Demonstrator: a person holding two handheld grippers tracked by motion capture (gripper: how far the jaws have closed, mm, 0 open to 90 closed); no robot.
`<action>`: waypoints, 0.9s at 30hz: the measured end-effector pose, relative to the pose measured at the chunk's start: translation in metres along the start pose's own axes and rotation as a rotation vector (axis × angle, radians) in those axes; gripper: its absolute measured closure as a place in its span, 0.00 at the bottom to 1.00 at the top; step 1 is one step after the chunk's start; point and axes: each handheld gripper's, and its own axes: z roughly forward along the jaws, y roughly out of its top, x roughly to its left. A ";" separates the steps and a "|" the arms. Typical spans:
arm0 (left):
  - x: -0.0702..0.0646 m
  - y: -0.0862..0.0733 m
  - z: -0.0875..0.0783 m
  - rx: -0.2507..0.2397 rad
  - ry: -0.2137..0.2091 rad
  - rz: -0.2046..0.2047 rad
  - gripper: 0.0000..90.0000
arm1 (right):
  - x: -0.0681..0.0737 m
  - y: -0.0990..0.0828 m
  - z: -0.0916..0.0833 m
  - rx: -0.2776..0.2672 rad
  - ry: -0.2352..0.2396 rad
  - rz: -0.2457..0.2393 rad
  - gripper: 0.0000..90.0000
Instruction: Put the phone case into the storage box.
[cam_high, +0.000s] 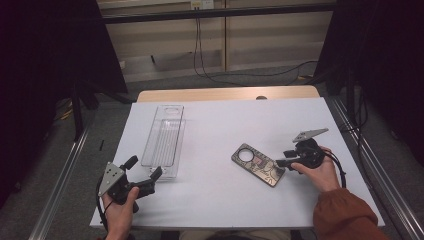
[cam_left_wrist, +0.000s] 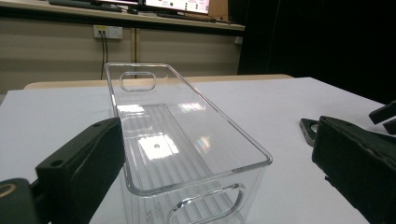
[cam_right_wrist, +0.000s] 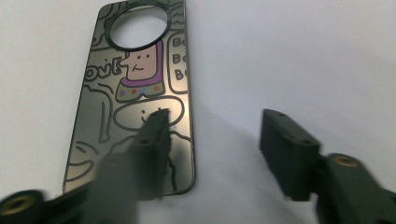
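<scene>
Our right claw (cam_right_wrist: 210, 154) hangs open over the flat-lying patterned tag (cam_right_wrist: 135, 93), one jaw above it. Our left claw (cam_high: 145, 176), open too, faces the clear bin (cam_high: 165, 140) on the counter (cam_high: 225, 125).

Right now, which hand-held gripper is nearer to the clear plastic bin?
Left. The left hand-held gripper sits at the clear plastic bin's near end; the right hand-held gripper is off beside the patterned plate.

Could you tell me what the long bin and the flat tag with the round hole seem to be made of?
The bin looks like clear, glossy hard plastic: the table shows through its walls and ribbed floor, with bright glints. The tag looks like thin metal or metal-look plastic, I can't tell which, with a dark mirror-like sheen and printed cartoon drawings.
</scene>
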 end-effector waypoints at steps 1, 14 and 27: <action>0.000 0.000 0.000 -0.001 0.000 -0.003 0.03 | -0.001 -0.001 -0.001 -0.007 -0.006 -0.021 0.40; 0.001 0.000 0.000 -0.005 0.004 -0.007 0.03 | 0.002 -0.005 -0.018 -0.108 0.001 0.002 0.02; 0.001 0.001 -0.001 -0.006 0.002 -0.009 0.03 | 0.018 0.001 -0.012 -0.092 0.063 -0.026 0.04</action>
